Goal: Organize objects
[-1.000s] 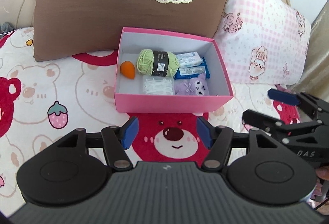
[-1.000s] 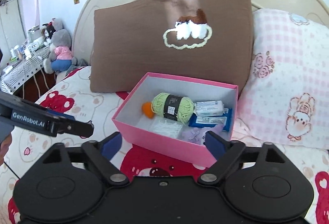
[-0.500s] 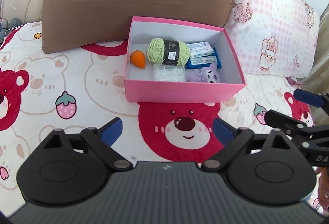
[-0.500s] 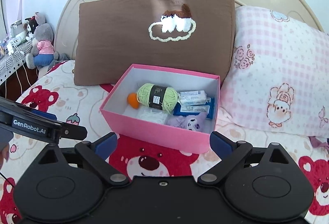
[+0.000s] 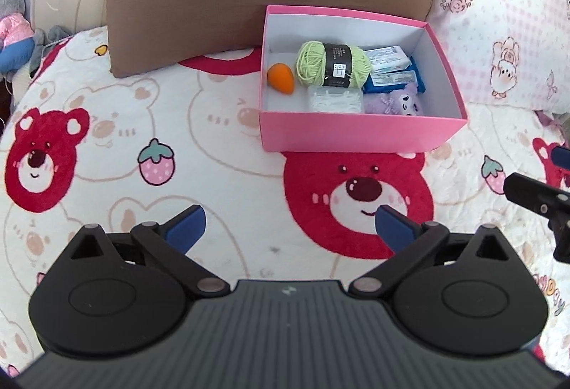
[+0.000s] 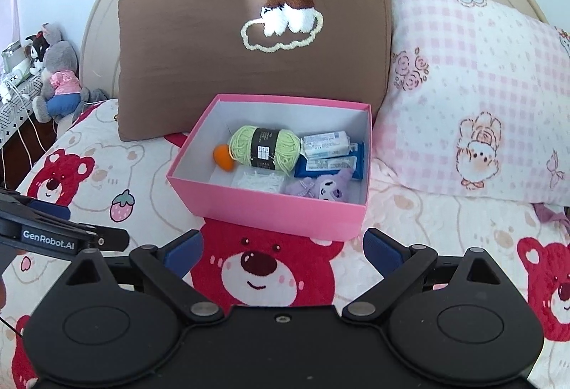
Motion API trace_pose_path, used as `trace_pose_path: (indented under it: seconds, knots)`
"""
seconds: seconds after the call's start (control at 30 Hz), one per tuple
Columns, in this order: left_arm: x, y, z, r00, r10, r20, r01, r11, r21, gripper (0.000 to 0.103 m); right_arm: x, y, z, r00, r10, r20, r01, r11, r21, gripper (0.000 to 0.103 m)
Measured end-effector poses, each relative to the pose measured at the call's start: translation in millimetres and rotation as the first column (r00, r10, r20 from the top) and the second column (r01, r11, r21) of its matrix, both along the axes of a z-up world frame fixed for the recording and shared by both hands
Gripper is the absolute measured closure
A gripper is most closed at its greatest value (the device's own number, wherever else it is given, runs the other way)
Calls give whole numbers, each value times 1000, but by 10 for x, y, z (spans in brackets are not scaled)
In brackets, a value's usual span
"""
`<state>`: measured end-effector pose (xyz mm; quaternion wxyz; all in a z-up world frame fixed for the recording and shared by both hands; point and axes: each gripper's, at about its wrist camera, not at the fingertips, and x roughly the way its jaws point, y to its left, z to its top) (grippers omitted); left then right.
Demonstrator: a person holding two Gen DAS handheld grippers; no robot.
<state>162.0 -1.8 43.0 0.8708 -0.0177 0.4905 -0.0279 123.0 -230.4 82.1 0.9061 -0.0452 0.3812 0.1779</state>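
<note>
A pink box [image 5: 356, 134] [image 6: 270, 207] sits on the bear-print bedspread in front of a brown pillow. Inside lie a green yarn ball [image 5: 333, 64] [image 6: 264, 148], an orange egg-shaped piece [image 5: 280, 78] [image 6: 223, 157], a clear case of white bits [image 5: 335, 99] [image 6: 258, 180], blue and white packets [image 5: 392, 70] [image 6: 329, 153] and a purple plush [image 5: 395, 103] [image 6: 320, 189]. My left gripper [image 5: 289, 228] hovers short of the box, its jaws still opening, nothing between them. My right gripper [image 6: 283, 251] stands open and empty just before the box's front wall.
A brown pillow [image 6: 249, 43] and a pink checked pillow [image 6: 473, 96] lean on the headboard behind the box. Stuffed toys [image 6: 53, 75] sit at the far left beside the bed. Each gripper shows at the edge of the other's view.
My left gripper's jaws have spread from half closed to wide, and both views have drawn back slightly from the box. The box's contents stay put.
</note>
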Motion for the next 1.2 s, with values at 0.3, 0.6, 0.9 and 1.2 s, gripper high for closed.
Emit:
trace_pose_path:
  seconds: [0.3, 0.6, 0.9, 1.2]
  knots:
    - [-43, -54, 73, 1000, -3, 7, 2, 1000, 19, 0, -30, 12, 12, 1000, -11, -23, 11, 1000, -9, 5]
    - [-71, -132, 67, 999, -32, -1, 32, 999, 28, 0, -58, -2, 21, 999, -12, -31, 12, 1000, -11, 5]
    - [-77, -146, 28, 999, -41, -12, 41, 999, 35, 0, -100, 14, 20, 999, 0, -33, 0, 1000, -20, 5]
    - [-85, -155, 19, 999, -46, -15, 47, 998, 39, 0, -75, -31, 0, 999, -17, -38, 16, 1000, -22, 5]
